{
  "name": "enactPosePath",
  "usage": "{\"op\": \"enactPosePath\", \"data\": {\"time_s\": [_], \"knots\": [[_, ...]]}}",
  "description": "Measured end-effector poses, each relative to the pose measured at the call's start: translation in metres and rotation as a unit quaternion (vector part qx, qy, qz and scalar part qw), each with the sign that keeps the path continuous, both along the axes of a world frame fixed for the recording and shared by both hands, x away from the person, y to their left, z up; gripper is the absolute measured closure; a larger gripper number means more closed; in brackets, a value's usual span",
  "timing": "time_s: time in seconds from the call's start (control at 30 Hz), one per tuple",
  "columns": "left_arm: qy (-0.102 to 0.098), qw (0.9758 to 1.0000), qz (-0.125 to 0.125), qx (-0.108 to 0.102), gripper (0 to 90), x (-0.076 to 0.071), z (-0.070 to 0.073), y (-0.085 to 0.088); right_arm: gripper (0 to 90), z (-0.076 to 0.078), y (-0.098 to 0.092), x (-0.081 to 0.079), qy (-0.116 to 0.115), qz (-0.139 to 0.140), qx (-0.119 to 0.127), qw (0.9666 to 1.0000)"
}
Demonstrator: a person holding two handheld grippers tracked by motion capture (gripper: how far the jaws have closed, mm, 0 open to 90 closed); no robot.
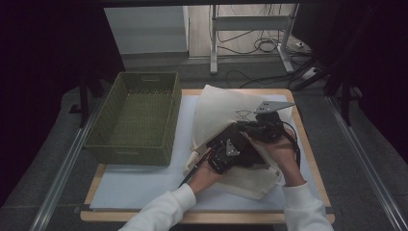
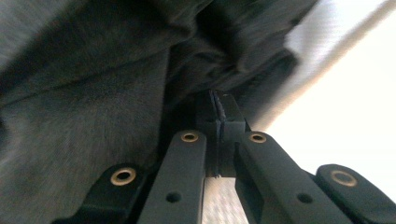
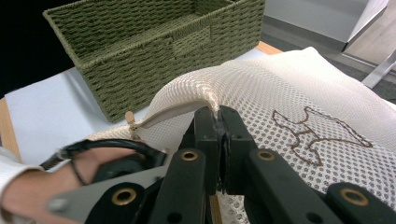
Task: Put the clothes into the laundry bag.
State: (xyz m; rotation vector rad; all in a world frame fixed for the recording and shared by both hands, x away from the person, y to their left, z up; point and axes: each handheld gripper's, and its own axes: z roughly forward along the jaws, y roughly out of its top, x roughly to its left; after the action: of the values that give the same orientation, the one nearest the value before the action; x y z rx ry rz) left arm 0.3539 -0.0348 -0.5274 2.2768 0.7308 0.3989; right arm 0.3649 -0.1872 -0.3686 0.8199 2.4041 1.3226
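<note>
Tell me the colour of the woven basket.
Olive green; the basket shows it best in the right gripper view.

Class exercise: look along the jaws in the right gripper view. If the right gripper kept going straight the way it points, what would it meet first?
The right gripper is already shut on the raised edge of the cream mesh bag, so more of that bag comes first. Beyond it, probably the green woven basket, though depth is hard to judge.

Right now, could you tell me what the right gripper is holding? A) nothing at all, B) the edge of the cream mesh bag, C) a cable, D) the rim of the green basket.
B: in the right gripper view, the right gripper is closed on the lifted edge of the cream mesh bag, well apart from the green basket.
</note>
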Motion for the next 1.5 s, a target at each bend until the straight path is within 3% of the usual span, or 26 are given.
{"op": "enactPosePath", "data": {"time_s": [0.07,0.27,0.6,0.63,0.73,0.87,1.0,1.17,1.27,1.5], "knots": [[0.0,1.0,0.002,-0.002,90.0,0.005,-0.001,-0.001,87.5,0.0,-0.001,0.0,0.0,0.0,0.001,1.0],[-0.024,0.9995,0.011,0.014,90.0,0.007,0.002,-0.008,87.5,0.002,-0.002,-0.001,-0.002,-0.001,0.001,1.0],[-0.022,0.9992,0.032,0.003,90.0,0.023,0.002,-0.013,87.5,0.006,0.0,-0.005,-0.003,0.008,0.006,0.9999],[-0.027,0.9989,0.038,0.009,90.0,0.026,0.003,-0.014,87.5,0.006,0.0,-0.005,-0.004,0.008,0.005,0.9999],[-0.019,0.9992,0.036,0.008,90.0,0.026,0.004,-0.013,87.5,0.004,-0.001,-0.003,-0.001,0.007,0.007,0.9999],[-0.017,0.9995,0.024,0.006,90.0,0.016,0.006,-0.01,87.5,0.004,-0.003,-0.002,0.001,0.007,0.009,0.9999],[-0.012,0.9999,0.0,-0.012,90.0,-0.003,0.013,-0.004,87.5,0.003,-0.003,-0.002,0.001,0.006,0.008,0.9999],[-0.033,0.9989,-0.025,-0.021,90.0,-0.031,0.024,0.013,87.5,0.002,-0.001,-0.002,0.002,0.006,0.005,1.0],[-0.034,0.9984,-0.025,-0.038,89.7,-0.046,0.027,0.031,87.4,0.001,0.0,-0.002,0.003,0.007,0.003,1.0],[-0.027,0.9983,-0.013,-0.05,89.1,-0.065,0.022,0.068,87.3,-0.002,0.002,-0.004,0.007,0.009,-0.004,0.9999]]}}
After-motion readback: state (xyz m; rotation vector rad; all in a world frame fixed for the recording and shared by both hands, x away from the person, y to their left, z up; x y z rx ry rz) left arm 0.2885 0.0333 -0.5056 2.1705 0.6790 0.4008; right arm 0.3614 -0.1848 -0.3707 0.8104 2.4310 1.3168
